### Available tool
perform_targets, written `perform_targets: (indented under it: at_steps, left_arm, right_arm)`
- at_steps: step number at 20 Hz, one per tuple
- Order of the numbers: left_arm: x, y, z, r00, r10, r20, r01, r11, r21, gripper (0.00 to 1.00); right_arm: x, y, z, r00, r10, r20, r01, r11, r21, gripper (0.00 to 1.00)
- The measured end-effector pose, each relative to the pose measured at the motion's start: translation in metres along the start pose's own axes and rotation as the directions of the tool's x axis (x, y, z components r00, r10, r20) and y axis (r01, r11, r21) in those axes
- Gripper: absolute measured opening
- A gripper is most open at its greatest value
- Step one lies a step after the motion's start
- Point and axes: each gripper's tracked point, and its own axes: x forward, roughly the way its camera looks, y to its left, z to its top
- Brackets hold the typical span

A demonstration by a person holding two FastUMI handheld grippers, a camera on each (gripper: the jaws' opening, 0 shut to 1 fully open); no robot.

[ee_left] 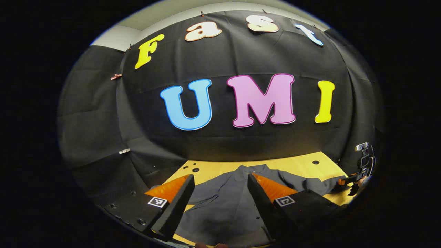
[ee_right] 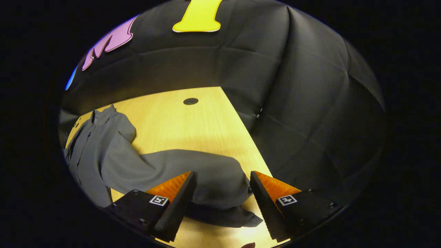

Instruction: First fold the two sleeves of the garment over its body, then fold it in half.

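Two sleeves are yet to be folded, judging by how the grey long-sleeved button-front shirt lies spread flat on the pale yellow wooden worktop, collar toward the far wall and hem toward the near edge. In the right gripper view the right tool hangs with its black, orange-backed fingers spread wide and nothing between them, poised just above the cuff end of the shirt's right sleeve. That sleeve stretches out sideways from the shoulder, its long axis running across the worktop from the shirt's body at the left to the cuff at the right, so the cuff lies directly ahead of and below this tool's fingers, while the body it must be carried over lies off to the left. In the left gripper view the left tool is likewise spread and empty, held above the lower middle of the shirt's body, and the right tool shows small at the far right edge, close to the sleeve's end. The right tool is plainly the nearer one to this cuff; I judge the coming move to be a descent onto the cuff, a pinch, and a sweep leftward along the sleeve's own axis onto the body. The left sleeve's lie is hard to make out behind the left tool's fingers.
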Motion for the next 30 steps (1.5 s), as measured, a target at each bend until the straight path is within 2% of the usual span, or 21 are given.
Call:
perform_targets:
  at_steps: [4, 6, 8, 9, 12, 14, 16, 20, 25, 30]
  left_arm:
    - [-0.002, 0.011, -0.002, 1.000, 0.028, -0.010, -0.028, 0.999, 0.023, 0.98]
    - [-0.003, 0.014, 0.000, 1.000, 0.030, -0.008, -0.030, 0.999, 0.028, 0.98]
    - [-0.003, 0.017, -0.003, 0.999, 0.028, -0.015, -0.028, 0.999, 0.021, 0.98]
    - [-0.003, 0.017, -0.004, 0.999, 0.027, -0.017, -0.027, 1.000, 0.015, 0.98]
    - [-0.001, 0.021, -0.007, 0.999, 0.029, -0.023, -0.029, 1.000, -0.006, 0.98]
    - [0.001, 0.023, -0.007, 1.000, 0.026, -0.017, -0.026, 1.000, -0.007, 0.98]
    - [0.002, 0.029, -0.007, 1.000, 0.023, -0.009, -0.023, 1.000, -0.002, 0.98]
    - [0.011, 0.040, -0.013, 1.000, -0.010, -0.008, 0.009, 1.000, -0.012, 0.98]
    - [0.028, 0.055, -0.025, 0.995, -0.097, -0.013, 0.097, 0.995, -0.025, 0.97]
    - [0.048, 0.080, -0.024, 0.985, -0.174, 0.013, 0.174, 0.985, -0.009, 0.98]
  right_arm:
    - [0.007, 0.003, -0.021, 0.999, 0.020, -0.050, -0.020, 1.000, 0.005, 0.97]
    - [0.008, 0.006, -0.022, 0.999, 0.025, -0.038, -0.023, 0.998, 0.052, 0.89]
    - [0.006, 0.010, -0.022, 0.999, 0.039, -0.034, -0.038, 0.998, 0.044, 0.87]
    - [0.006, 0.015, -0.021, 0.998, 0.054, -0.031, -0.054, 0.998, 0.029, 0.76]
    - [0.005, 0.021, -0.021, 0.998, 0.063, -0.028, -0.064, 0.997, -0.031, 0.12]
    - [0.005, 0.021, -0.019, 0.998, 0.058, -0.040, -0.059, 0.998, -0.030, 0.06]
    - [0.000, 0.021, -0.017, 0.997, 0.068, -0.040, -0.068, 0.998, -0.013, 0.06]
    - [-0.030, 0.020, 0.000, 0.998, 0.055, 0.027, -0.055, 0.998, -0.027, 0.06]
    - [-0.082, 0.014, 0.009, 0.996, -0.027, 0.089, 0.029, 0.999, -0.015, 0.06]
    - [-0.142, 0.029, 0.009, 0.987, -0.096, 0.132, 0.094, 0.995, 0.024, 0.06]
